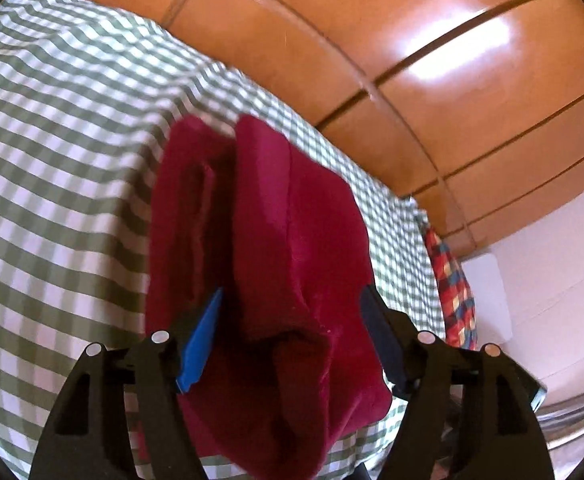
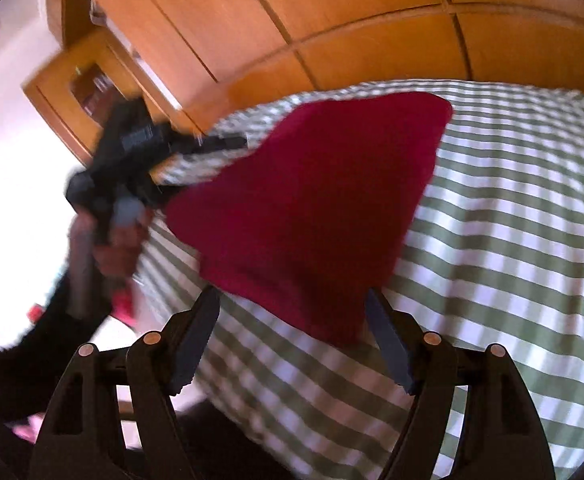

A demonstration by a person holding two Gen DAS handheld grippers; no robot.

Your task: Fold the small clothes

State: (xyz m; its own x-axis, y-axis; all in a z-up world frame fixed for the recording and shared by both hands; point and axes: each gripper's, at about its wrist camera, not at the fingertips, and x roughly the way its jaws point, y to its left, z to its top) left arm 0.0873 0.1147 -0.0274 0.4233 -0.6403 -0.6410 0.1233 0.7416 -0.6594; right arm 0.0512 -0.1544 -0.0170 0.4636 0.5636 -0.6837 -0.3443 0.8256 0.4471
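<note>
Crimson velvety folded cloth [image 1: 275, 264] is seen lying on a green-and-white checked bedcover [image 1: 59, 168], between the parted jaws of the left gripper [image 1: 292, 312], whose pads do not press it. From the right wrist, the right gripper [image 2: 292, 320] is shown spread apart, empty, just before the cloth's near corner. No legible writing is visible. Orange-brown wooden wardrobe panels [image 1: 432, 80] are seen behind the bed; a multicoloured plaid fabric [image 1: 452, 288] hangs at its edge.

Crimson on green-and-white check

A deep crimson velvety folded garment [image 1: 292, 264] lies on a green-and-white gingham bedcover [image 1: 59, 152]; behind stand glossy orange-brown wooden wardrobe panels [image 1: 432, 60], and a red, blue and yellow plaid cloth [image 1: 452, 280] shows at the bed's edge.
</note>
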